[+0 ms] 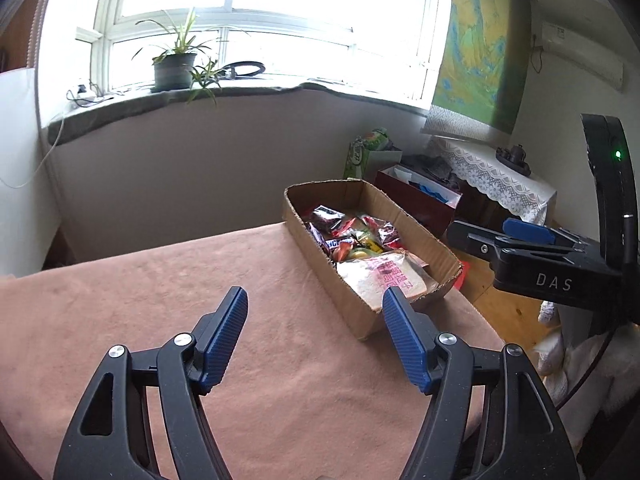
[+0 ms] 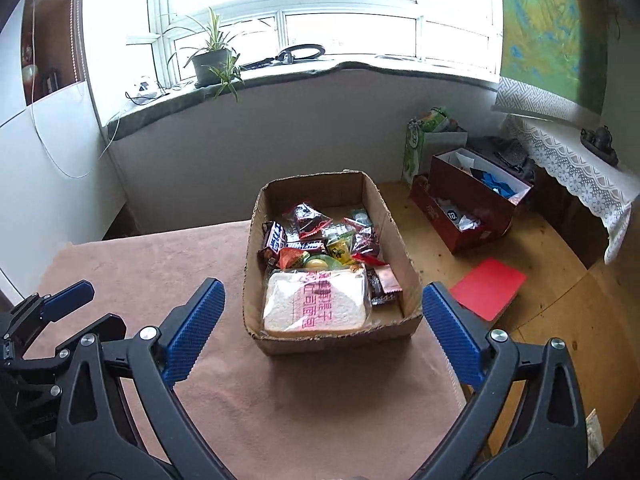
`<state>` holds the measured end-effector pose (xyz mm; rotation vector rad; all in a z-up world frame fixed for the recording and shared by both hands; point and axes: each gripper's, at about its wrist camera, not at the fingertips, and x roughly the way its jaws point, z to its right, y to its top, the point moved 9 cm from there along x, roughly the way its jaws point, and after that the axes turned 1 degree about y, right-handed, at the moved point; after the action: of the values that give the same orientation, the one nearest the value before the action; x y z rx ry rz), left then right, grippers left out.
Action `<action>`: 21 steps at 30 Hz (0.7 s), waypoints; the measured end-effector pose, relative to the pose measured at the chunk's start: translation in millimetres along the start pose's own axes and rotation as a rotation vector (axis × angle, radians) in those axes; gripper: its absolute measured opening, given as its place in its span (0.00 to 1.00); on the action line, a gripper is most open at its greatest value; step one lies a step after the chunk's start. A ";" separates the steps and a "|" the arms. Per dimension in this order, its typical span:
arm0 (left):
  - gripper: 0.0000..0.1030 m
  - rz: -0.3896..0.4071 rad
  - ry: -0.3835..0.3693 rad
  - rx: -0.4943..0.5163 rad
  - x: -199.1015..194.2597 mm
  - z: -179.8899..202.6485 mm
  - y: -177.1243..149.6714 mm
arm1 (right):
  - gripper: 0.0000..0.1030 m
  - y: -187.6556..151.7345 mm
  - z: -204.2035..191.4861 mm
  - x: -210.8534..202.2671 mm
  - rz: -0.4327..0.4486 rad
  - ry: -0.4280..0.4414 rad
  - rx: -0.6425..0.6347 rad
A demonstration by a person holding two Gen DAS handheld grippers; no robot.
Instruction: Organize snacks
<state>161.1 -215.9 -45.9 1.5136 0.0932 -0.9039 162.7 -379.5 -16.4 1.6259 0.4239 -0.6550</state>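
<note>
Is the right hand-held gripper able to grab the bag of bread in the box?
Probably yes. The right hand-held gripper is open and empty, pointing at the cardboard box. The bread bag lies on top at the near end, with nothing covering it. Only the box's low front wall stands between them.

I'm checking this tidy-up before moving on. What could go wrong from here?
The cardboard box sits close to the table's right edge, so a nudge could tip it toward the floor. The bread packet leans on the snacks; a careless grab might crush it.
</note>
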 end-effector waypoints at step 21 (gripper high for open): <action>0.68 -0.004 0.109 -0.070 -33.1 -37.9 -29.1 | 0.99 -30.6 -22.1 -30.5 0.053 -0.069 -0.002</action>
<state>140.1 -162.4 -54.9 1.4978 0.2048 -0.8126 124.2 -350.0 -19.3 1.6023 0.3298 -0.6686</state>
